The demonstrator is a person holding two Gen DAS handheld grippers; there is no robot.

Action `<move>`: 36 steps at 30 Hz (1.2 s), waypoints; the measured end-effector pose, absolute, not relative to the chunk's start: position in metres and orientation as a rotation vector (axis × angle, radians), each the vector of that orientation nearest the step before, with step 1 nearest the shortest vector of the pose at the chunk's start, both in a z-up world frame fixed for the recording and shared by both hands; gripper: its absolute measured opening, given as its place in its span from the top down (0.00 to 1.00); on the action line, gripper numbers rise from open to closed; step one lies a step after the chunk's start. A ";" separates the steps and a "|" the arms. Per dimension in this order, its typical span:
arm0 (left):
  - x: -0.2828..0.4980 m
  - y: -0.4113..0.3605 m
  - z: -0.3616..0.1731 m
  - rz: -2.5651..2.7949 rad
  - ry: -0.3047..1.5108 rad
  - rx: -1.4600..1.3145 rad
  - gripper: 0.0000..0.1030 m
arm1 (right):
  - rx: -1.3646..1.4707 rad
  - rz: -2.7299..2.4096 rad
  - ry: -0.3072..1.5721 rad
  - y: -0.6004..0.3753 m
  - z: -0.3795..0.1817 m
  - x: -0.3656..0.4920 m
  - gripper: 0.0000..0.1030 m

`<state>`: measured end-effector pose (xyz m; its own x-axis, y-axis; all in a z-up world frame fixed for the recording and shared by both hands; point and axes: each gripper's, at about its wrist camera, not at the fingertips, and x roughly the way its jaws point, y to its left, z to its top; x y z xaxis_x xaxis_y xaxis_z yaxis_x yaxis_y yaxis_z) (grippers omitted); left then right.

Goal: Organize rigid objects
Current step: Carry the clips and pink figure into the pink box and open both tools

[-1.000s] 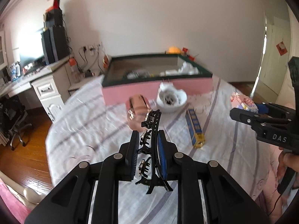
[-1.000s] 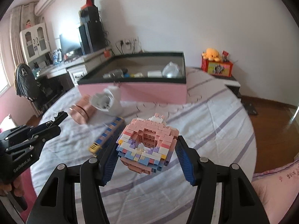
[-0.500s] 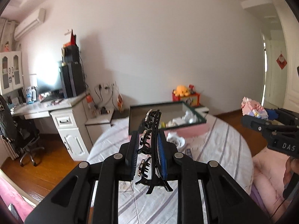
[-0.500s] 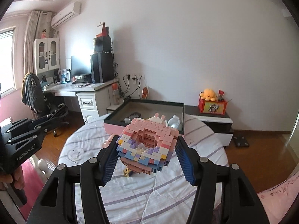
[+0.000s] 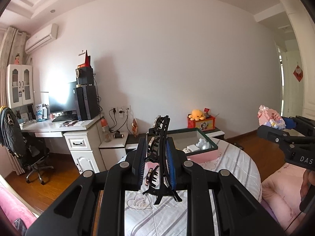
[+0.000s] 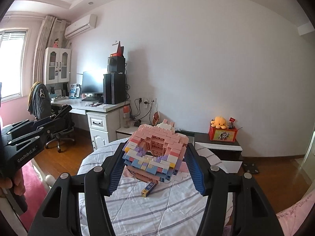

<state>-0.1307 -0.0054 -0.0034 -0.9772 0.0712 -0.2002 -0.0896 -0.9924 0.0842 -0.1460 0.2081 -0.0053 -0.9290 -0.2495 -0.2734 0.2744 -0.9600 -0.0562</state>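
My left gripper [image 5: 156, 161] is shut on a black hair claw clip [image 5: 160, 157] and holds it upright, high above the round table [image 5: 232, 169]. My right gripper [image 6: 155, 162] is shut on a pink and pastel brick model [image 6: 155, 153], also raised; it shows at the right of the left wrist view [image 5: 270, 118]. The pink box with a dark green rim [image 5: 198, 149] sits at the table's far side and holds several white items. A blue and yellow bar [image 6: 148, 188] lies on the striped cloth below the brick model.
A white desk [image 5: 65, 129] with a monitor and speakers stands at the left, with an office chair [image 5: 29, 153] beside it. A low cabinet with an orange plush toy [image 6: 220, 123] stands by the far wall. A pink bed [image 5: 281, 196] borders the table on the right.
Both grippers have risen and tilted upward with their objects still held. The table and box now sit lower and farther in both views.
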 end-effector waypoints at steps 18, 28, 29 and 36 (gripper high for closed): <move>-0.214 0.002 0.012 3.078 0.212 -0.347 0.81 | 0.382 -2.838 0.138 0.212 0.006 -0.202 0.41; -0.337 0.035 -0.004 2.980 0.256 -0.508 0.81 | 0.511 -2.829 0.136 0.230 -0.009 -0.303 0.41; -0.350 0.038 -0.007 2.972 0.266 -0.534 0.81 | 0.530 -2.826 0.140 0.232 -0.013 -0.315 0.41; -0.433 0.058 -0.048 2.902 0.299 -0.708 0.81 | 0.687 -2.783 0.149 0.237 -0.049 -0.396 0.41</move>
